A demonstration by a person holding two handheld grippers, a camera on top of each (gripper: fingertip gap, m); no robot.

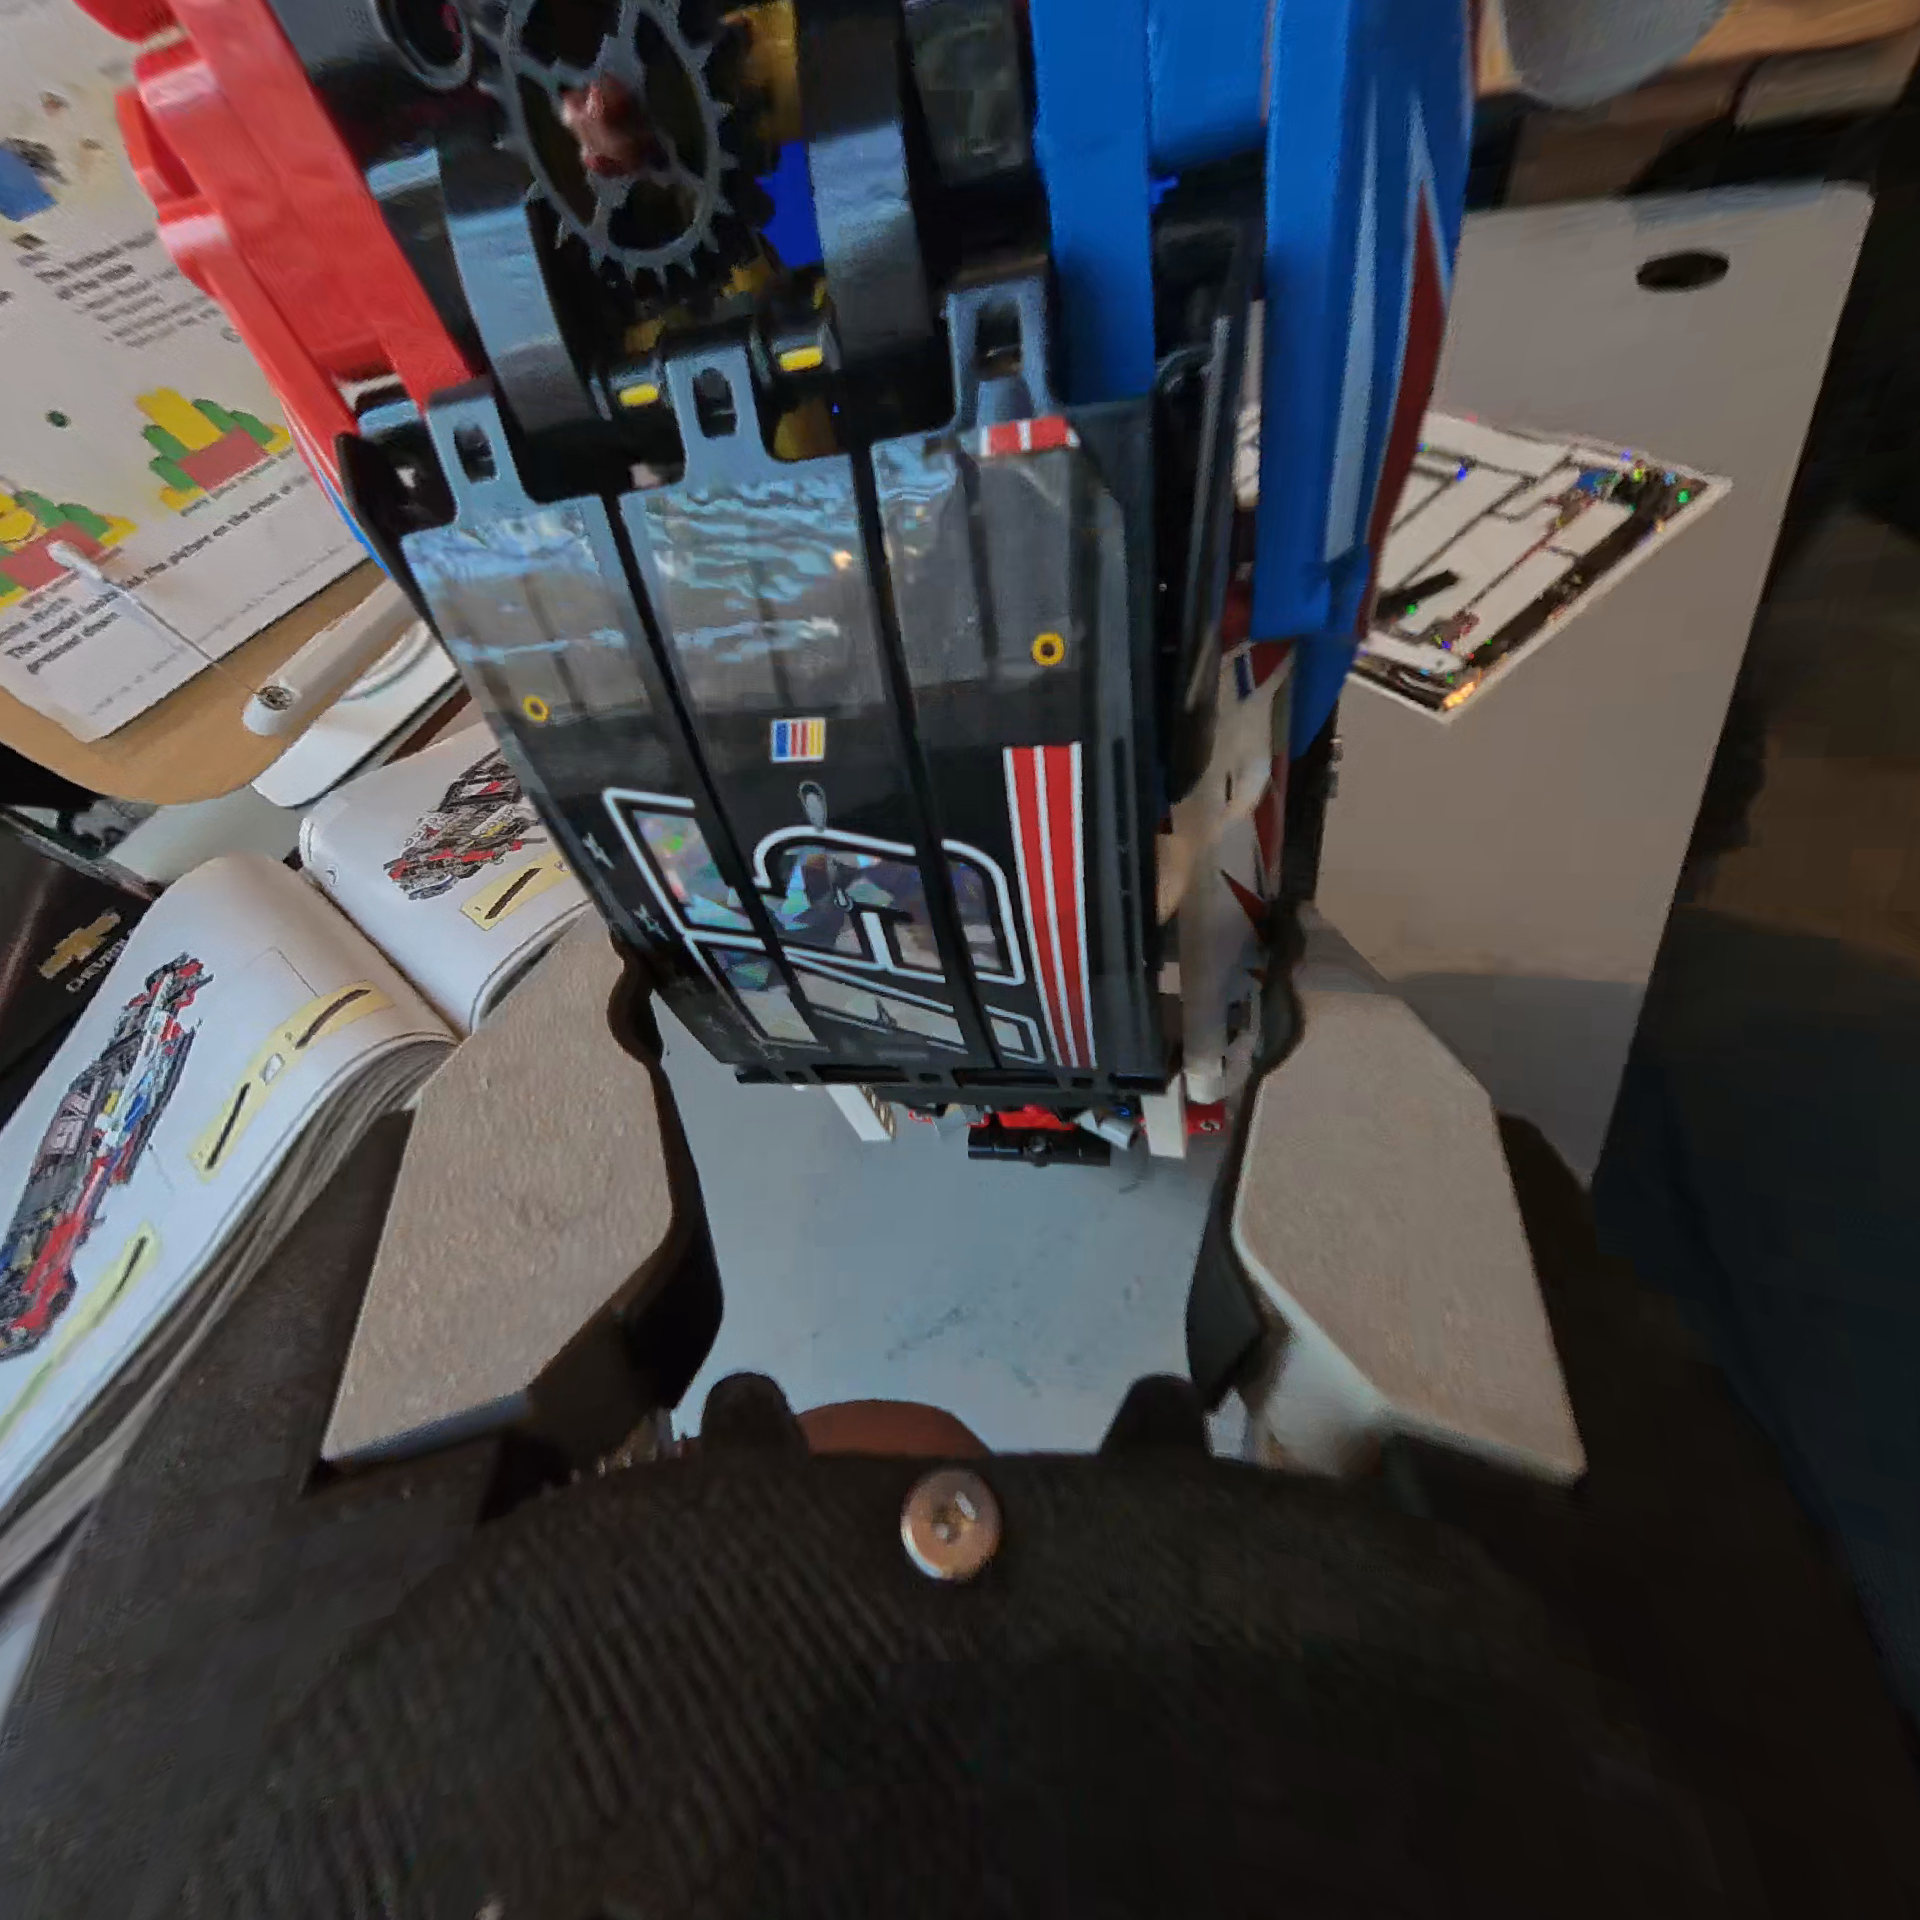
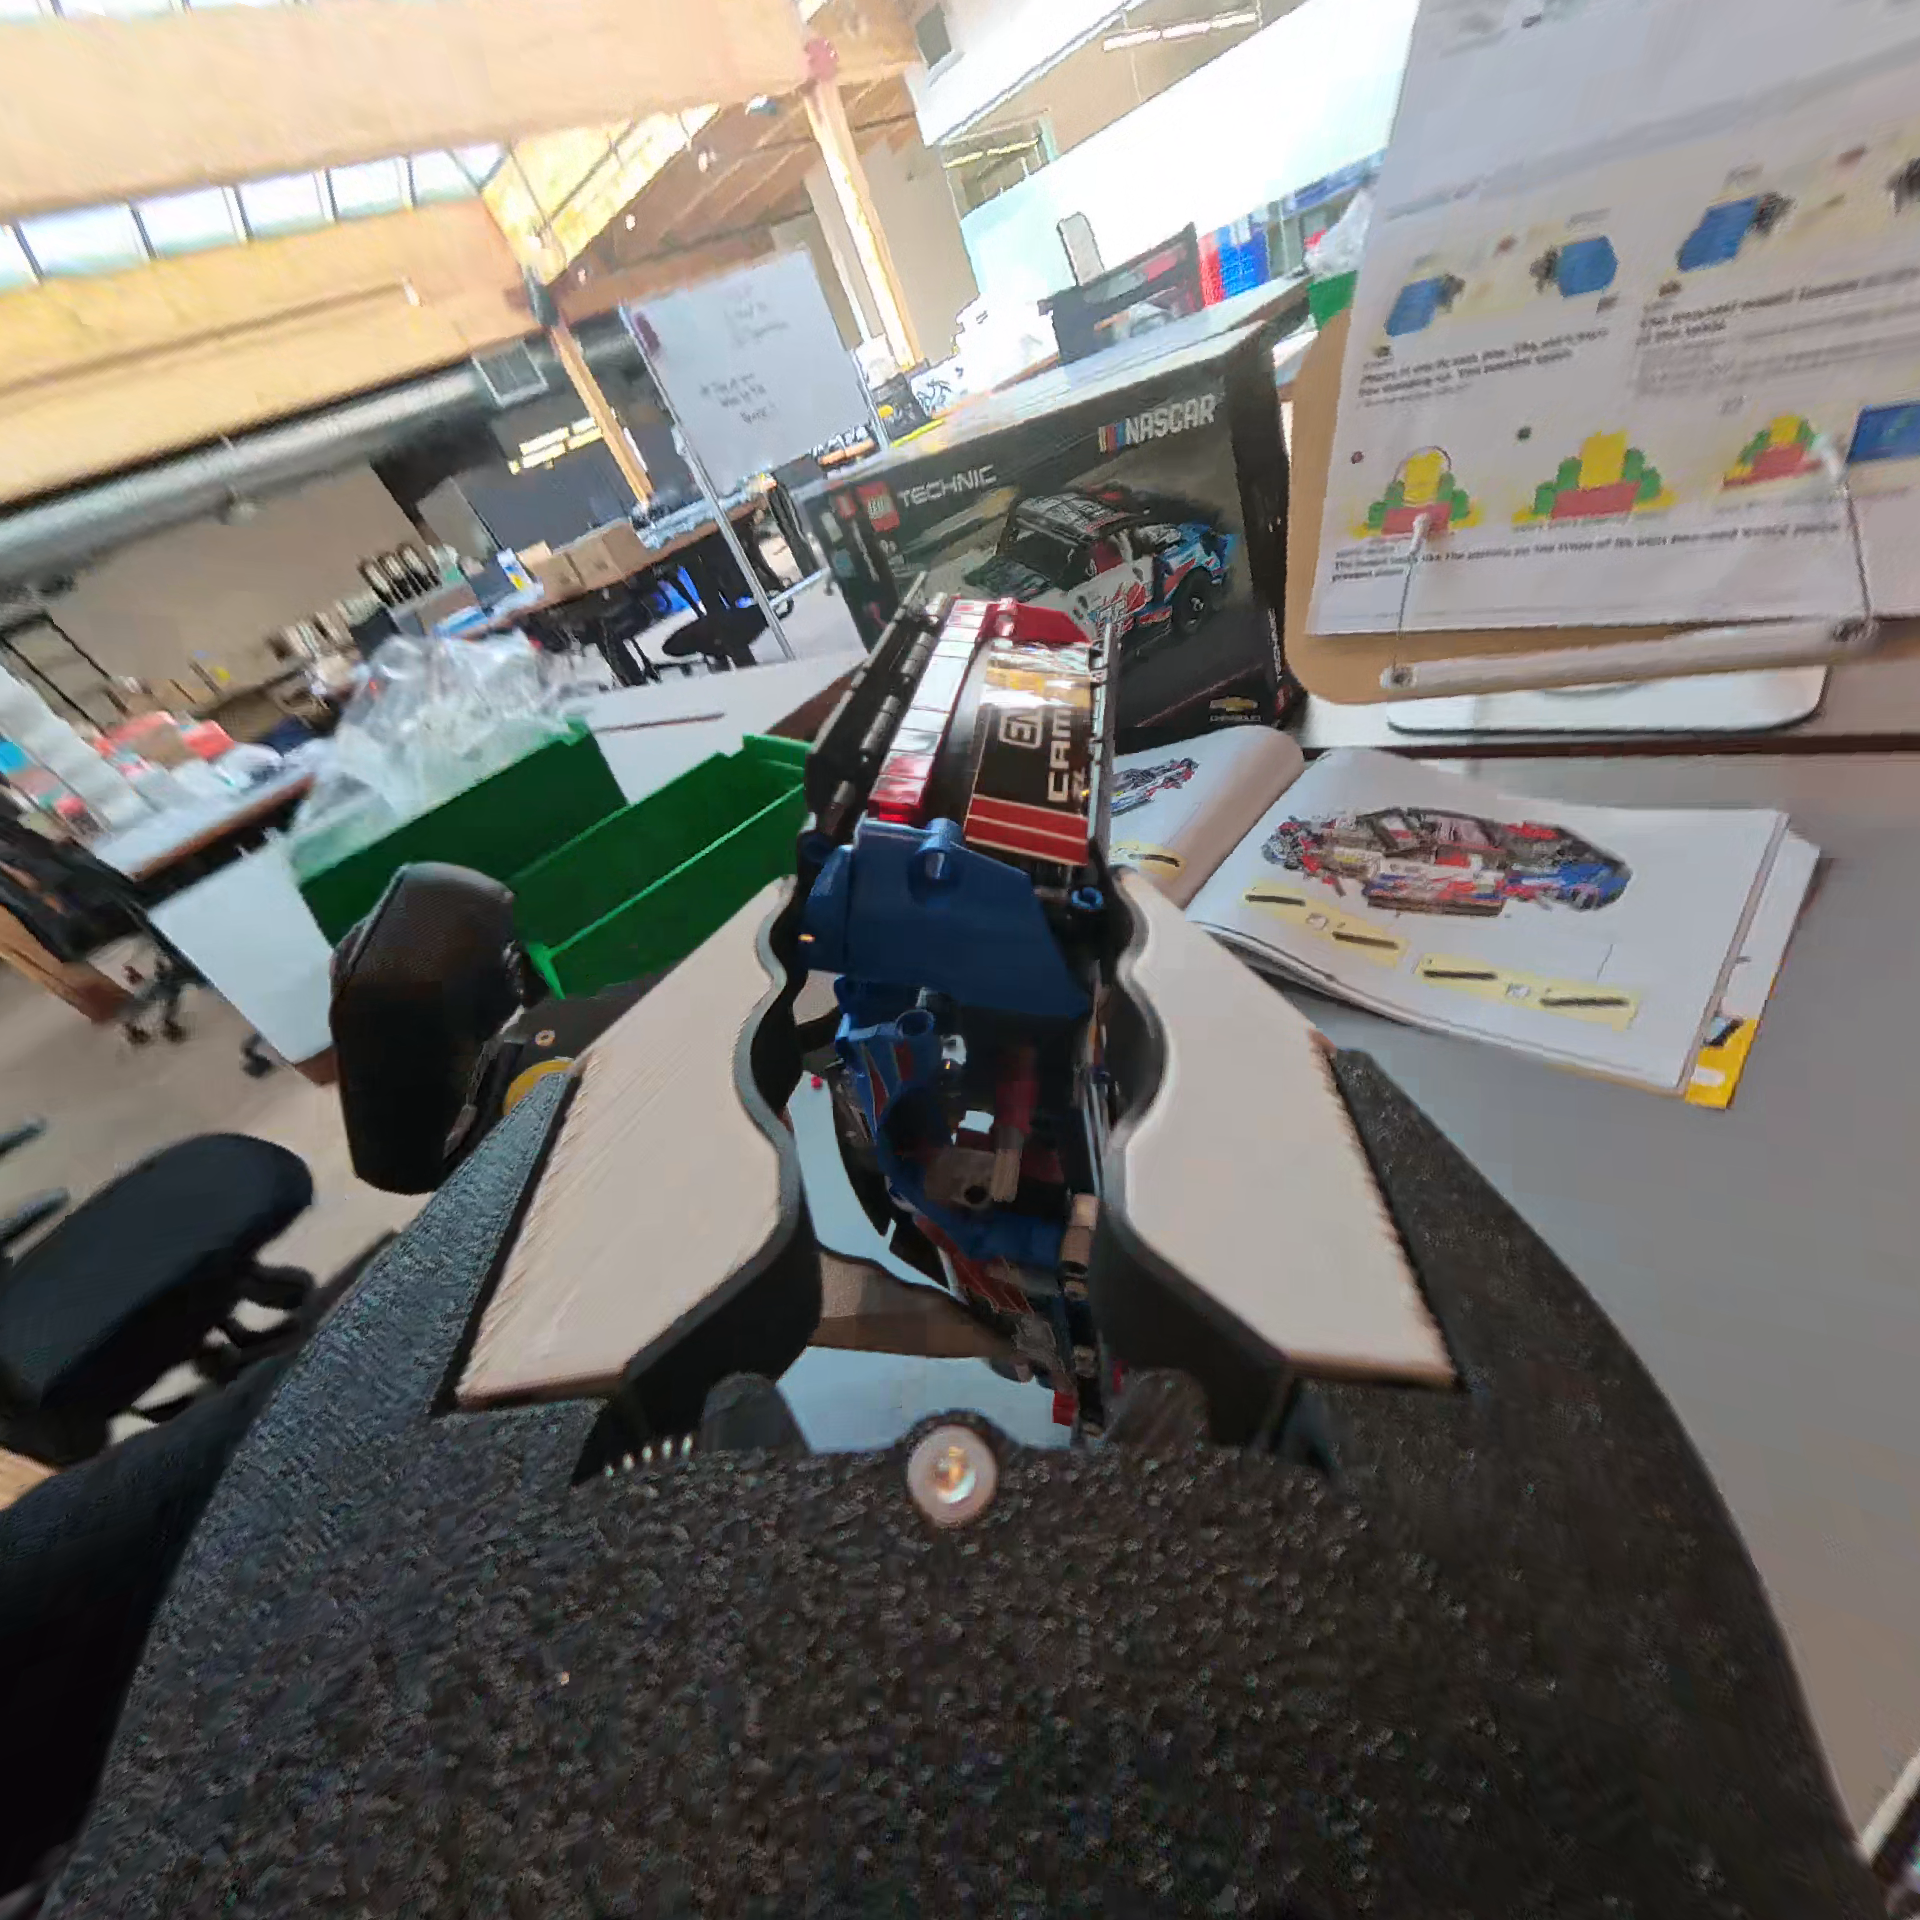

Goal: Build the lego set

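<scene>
Between the pale pads of my left tool [image 1: 951,997] sits the near end of the half-built lego car [image 1: 831,727], a long model of black glossy panels with red and white stripes, blue side plates and a red piece at its far end. Both fingertips [image 1: 634,997] touch the edges of the black panelled roof, so this tool is pinching the car, which stands nearly on end above the grey desk [image 1: 914,1299]. A black toothed gear [image 1: 623,156] shows on the car's upper part.

From the right wrist view, my right tool [image 2: 951,935] is clamped on the same car [image 2: 966,914] at its blue end, the wavy black inner edges of both fingers pressed against the blue and red bricks. The car points away toward the black set box [image 2: 1070,530] standing on the desk [image 2: 1662,1247].

Beside the car lies the open white instruction booklet [image 2: 1455,914], spread flat with pictures of the car on its pages; it also shows at the left in the left wrist view [image 1: 208,1091]. Behind it, a printed sheet with coloured brick drawings [image 2: 1621,416] leans on a stand. Two green plastic bins [image 2: 644,862] sit to the left, with crumpled clear bags [image 2: 436,696] above them. A foil sticker sheet [image 1: 1507,561] lies on a white surface off to the right.
</scene>
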